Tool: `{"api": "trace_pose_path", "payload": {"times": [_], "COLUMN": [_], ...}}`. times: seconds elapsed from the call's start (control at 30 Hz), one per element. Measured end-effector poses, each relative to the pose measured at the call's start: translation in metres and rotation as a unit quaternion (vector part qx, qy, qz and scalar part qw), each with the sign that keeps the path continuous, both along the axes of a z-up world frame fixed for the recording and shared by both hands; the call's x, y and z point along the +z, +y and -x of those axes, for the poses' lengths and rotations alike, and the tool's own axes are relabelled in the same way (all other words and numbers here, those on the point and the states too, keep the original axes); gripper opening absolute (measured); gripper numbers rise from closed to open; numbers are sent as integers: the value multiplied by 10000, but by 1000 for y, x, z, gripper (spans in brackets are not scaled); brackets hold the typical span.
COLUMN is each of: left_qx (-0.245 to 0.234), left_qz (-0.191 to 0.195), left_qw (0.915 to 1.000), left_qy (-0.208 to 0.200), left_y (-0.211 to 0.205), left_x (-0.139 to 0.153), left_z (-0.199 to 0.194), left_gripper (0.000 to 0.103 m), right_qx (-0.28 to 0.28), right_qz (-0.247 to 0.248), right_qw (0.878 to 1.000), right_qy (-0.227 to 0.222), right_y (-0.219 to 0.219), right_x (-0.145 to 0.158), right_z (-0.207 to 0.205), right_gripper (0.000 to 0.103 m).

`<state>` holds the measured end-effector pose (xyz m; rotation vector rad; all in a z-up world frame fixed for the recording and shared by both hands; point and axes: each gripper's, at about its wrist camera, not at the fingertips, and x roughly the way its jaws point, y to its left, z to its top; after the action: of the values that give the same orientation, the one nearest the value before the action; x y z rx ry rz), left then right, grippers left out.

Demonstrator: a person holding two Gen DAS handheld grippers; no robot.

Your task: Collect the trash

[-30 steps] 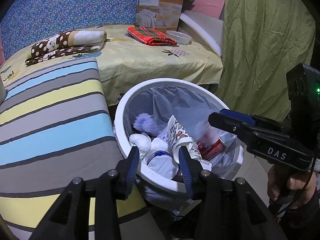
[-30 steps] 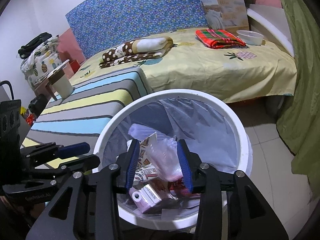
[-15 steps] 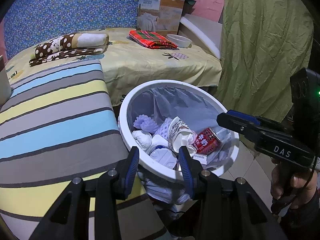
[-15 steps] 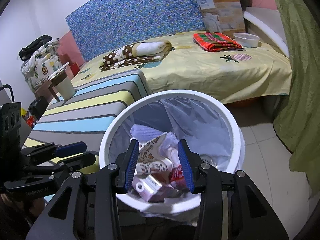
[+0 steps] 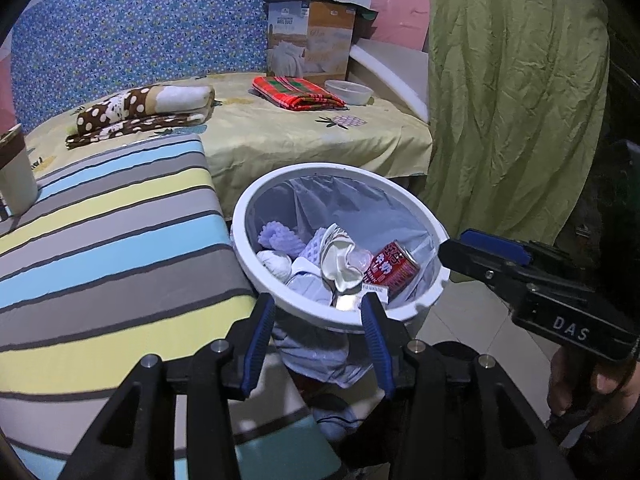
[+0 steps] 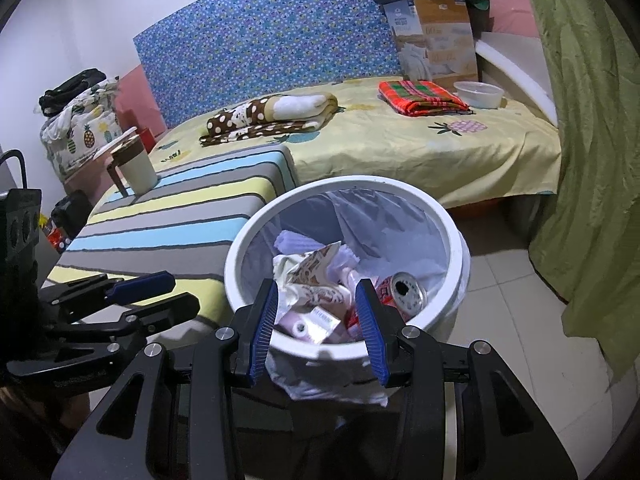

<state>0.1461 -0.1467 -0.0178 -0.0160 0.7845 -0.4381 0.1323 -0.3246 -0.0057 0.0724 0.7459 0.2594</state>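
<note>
Brown box [image 5: 310,38] on the bed [image 5: 304,140] reads "WOOL QUILT".

light: dim indoor, cool cast, brightest on white wall at 11 o'clock in right view | shadows: soft, deep under round white plastic bin [image 6: 454,240] | glare: glint on red drink can's silver top [image 6: 408,290] | focus: sharp, no blur | edges: fisheye bending, black vignette corners

Yellow bed [image 5: 288,140] with dotted blanket [image 5: 148,110], red plaid cloth [image 5: 298,94], bowl [image 5: 349,92], quilt box [image 5: 310,40]
</note>
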Motion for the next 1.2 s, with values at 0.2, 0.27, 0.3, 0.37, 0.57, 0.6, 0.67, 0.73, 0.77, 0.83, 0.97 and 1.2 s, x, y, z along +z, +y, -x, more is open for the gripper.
{"api": "trace_pose_path", "payload": {"times": [0.2,0.27,0.3,0.37,0.57,0.6,0.67,0.73,0.77,0.83,0.97,1.2], "left_qx": [148,213,240,291,392,418,461,506,520,538,544,543], "left_qz": [-33,-33,-19,1,-9,-7,15,27,31,33,36,32], "left_qw": [9997,9995,9994,9993,9988,9986,9983,9981,9979,9978,9978,9978], "left_qy": [-171,-214,-235,-253,-309,-319,-343,-362,-372,-382,-387,-386], "left_y": [8,11,13,16,23,24,27,30,31,32,32,33], "left_x": [6,8,9,9,10,11,13,14,14,15,15,14], "left_z": [20,25,29,33,48,51,55,59,61,64,68,70], "left_gripper": [47,47,47,47,47,47,47,47,47,47,47,47], "right_qx": [-14,-27,-28,-37,-70,-69,-70,-72,-68,-51,-36,-33], "right_qz": [73,98,129,159,165,174,203,212,212,220,236,242], "right_qw": [10000,9999,9999,9998,9998,9998,9998,9997,9997,9997,9996,9996], "right_qy": [-58,-66,-72,-70,-20,-24,-47,-66,-73,-91,-123,-141], "right_y": [7,8,9,10,10,9,12,13,14,14,17,19], "right_x": [3,3,3,2,2,2,3,4,4,5,5,4], "right_z": [18,24,27,34,43,44,48,50,51,51,54,58], "right_gripper": [43,43,43,43,43,43,43,43,43,43,43,43]}}
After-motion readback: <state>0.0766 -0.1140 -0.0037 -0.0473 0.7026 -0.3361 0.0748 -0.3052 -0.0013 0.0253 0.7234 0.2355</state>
